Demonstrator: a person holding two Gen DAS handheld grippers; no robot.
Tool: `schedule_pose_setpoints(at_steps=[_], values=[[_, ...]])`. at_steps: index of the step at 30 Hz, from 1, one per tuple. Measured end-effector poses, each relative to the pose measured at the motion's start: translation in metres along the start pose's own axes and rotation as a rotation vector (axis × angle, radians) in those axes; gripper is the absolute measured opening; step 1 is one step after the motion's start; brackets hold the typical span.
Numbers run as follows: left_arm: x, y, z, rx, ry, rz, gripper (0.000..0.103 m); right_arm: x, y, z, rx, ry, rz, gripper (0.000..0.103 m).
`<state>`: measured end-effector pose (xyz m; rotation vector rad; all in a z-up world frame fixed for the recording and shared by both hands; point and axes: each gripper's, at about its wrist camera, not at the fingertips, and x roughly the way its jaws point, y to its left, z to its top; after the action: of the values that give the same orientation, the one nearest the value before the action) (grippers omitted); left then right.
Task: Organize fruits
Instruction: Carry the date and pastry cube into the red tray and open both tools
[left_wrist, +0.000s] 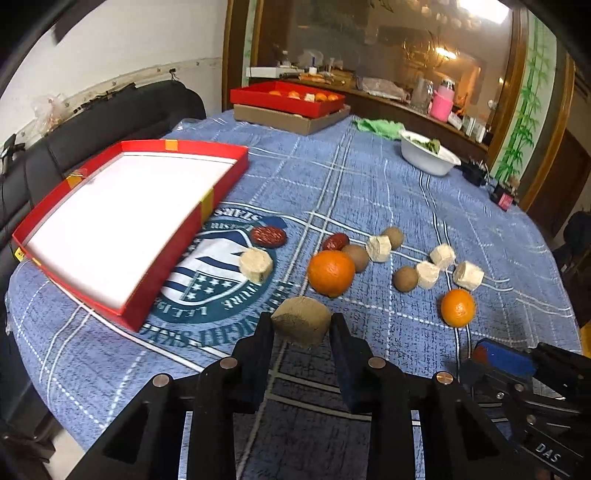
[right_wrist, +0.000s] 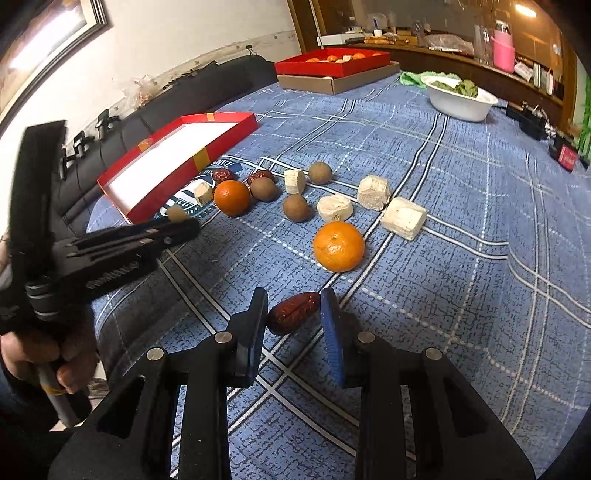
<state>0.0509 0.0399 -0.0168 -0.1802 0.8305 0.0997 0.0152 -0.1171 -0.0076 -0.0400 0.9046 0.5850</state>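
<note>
Left claw (left_wrist: 301, 321) grips a kiwi (left_wrist: 301, 320); right claw (right_wrist: 293, 314) pinches a red date (right_wrist: 293, 313).

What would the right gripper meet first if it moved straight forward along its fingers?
The right gripper, shut on a red date, points at the near orange. That probably comes first, though depth is unclear.

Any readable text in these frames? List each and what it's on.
"DAS": on the right gripper body, seen in the left wrist view.
Tablecloth emblem lettering: upside down and partly hidden, not reliably readable.
Red packet at the table's far edge: print too small.
Nothing else legible.
</note>
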Motion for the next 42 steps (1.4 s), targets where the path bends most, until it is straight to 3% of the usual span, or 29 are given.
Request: schedule_pose_setpoints(at_steps=[15,26,32,36,42], values=[[-0.031,0.058,0.021,-0.098,-0.099,0.041,0.03,-0.004,0.041,0.029,-0.101,-0.019,-0.011,0.028],[-0.033,0.127,0.043,-0.197,-0.137,0.142,0.03,0.016,0.097,0.096,-0.194,-0.077,0.034,0.029],[-0.015,0.15,0.063,-0.232,-0.124,0.21,0.03,0.067,0.136,0.15,-0.253,-0.07,0.079,0.029],[-0.003,0.169,0.07,-0.274,-0.103,0.242,0.03,0.115,0.154,0.184,-0.245,-0.014,0.082,0.029],[0.011,0.182,0.07,-0.292,-0.078,0.254,0.03,0.154,0.166,0.197,-0.234,0.039,0.055,0.029]])
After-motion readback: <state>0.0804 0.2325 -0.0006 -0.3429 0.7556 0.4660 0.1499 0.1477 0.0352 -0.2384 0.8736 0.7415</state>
